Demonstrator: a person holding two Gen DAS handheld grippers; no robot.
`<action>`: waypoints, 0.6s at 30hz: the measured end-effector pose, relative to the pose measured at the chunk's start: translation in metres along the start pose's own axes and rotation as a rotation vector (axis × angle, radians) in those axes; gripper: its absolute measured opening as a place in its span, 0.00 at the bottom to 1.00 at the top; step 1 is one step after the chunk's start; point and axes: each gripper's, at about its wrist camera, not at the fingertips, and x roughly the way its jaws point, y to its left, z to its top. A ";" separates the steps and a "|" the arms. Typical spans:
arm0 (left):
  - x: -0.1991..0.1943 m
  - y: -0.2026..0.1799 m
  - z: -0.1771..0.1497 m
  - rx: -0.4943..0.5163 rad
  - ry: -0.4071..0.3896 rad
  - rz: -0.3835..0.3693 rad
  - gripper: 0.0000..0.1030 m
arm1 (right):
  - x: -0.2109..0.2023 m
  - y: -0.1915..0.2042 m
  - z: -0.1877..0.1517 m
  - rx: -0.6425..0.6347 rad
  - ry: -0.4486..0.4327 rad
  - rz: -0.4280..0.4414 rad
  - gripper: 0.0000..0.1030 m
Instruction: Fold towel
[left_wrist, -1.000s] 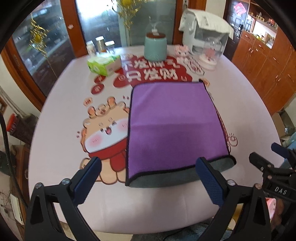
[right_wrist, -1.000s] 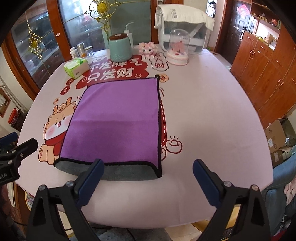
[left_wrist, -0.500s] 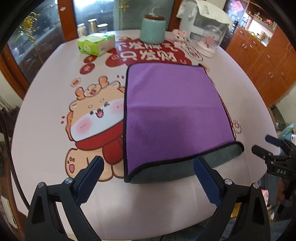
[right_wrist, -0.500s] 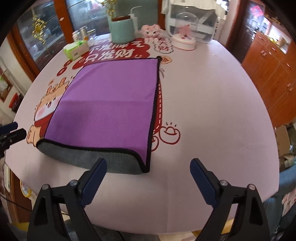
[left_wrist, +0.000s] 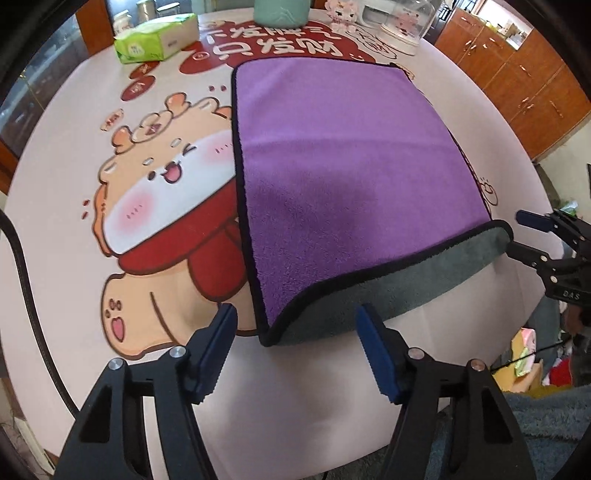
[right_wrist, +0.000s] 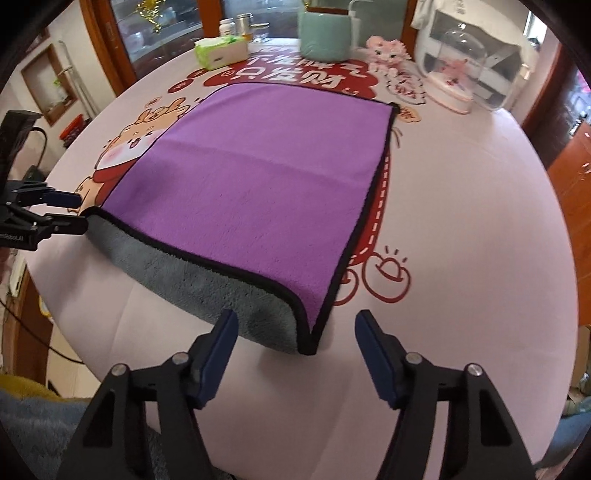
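A purple towel (left_wrist: 332, 147) with black trim and a grey underside lies flat on the round table; its near edge droops over the table's front rim. It also shows in the right wrist view (right_wrist: 266, 166). My left gripper (left_wrist: 295, 347) is open, its fingers either side of the towel's near left corner, just short of it. My right gripper (right_wrist: 295, 347) is open at the near right corner. Each gripper shows in the other's view, the right gripper (left_wrist: 532, 236) and the left gripper (right_wrist: 62, 210).
The tablecloth (left_wrist: 92, 258) is pink with a cartoon animal and red lettering. At the far side stand a green tissue pack (left_wrist: 159, 37), a teal jar (right_wrist: 325, 33), a pink plush toy (right_wrist: 388, 51) and a glass dome on a white base (right_wrist: 454, 77). Wooden cabinets (left_wrist: 524, 81) stand on the right.
Both grippers have come down and forward to the towel's near corners. The towel has not moved.
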 end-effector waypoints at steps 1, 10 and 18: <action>0.002 0.001 0.000 0.009 0.007 -0.016 0.58 | 0.002 -0.001 0.001 -0.008 0.006 0.009 0.61; 0.004 0.001 0.004 0.073 0.033 -0.094 0.54 | 0.010 -0.017 0.010 -0.019 0.045 0.122 0.48; 0.011 -0.001 0.008 0.098 0.065 -0.123 0.46 | 0.014 -0.021 0.013 -0.037 0.066 0.170 0.31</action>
